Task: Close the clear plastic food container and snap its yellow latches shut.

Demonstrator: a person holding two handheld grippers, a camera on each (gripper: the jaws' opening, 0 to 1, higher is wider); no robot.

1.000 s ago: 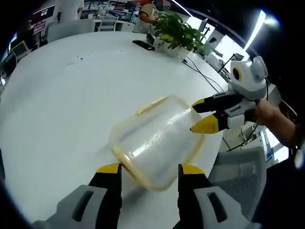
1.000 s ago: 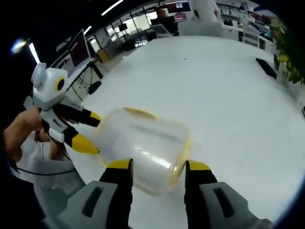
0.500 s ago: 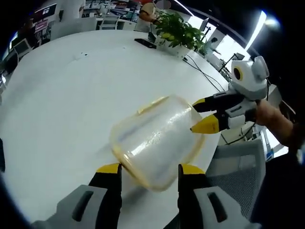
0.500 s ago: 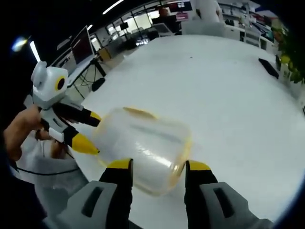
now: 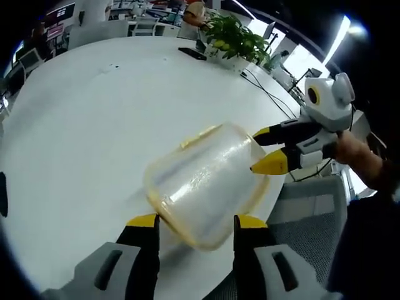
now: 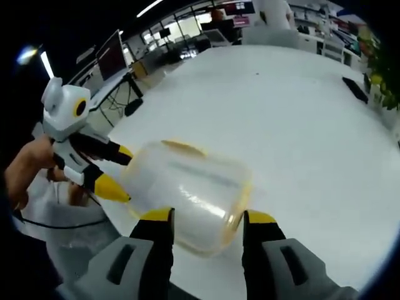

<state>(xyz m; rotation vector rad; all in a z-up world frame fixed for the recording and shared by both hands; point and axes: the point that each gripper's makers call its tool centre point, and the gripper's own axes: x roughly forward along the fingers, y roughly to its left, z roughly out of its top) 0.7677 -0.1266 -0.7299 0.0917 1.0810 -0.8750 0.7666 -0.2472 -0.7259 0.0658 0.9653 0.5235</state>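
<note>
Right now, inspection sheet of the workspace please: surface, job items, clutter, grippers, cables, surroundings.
Surface: white table, mostly bare.
Job's things: clear container with yellow rim, held between both grippers; latch state cannot be told.
Clutter: potted plant and a dark flat object at the far edge.
Grippers: left gripper and right gripper each have jaws at the container's sides; grip unclear.
Cables: black cables near the plant.
Surroundings: office desks, monitor, grey chair.

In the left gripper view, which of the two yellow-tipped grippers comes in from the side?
The right gripper, held by a hand; its jaws meet the clear plastic container from the right, while the left gripper rises from below.
</note>
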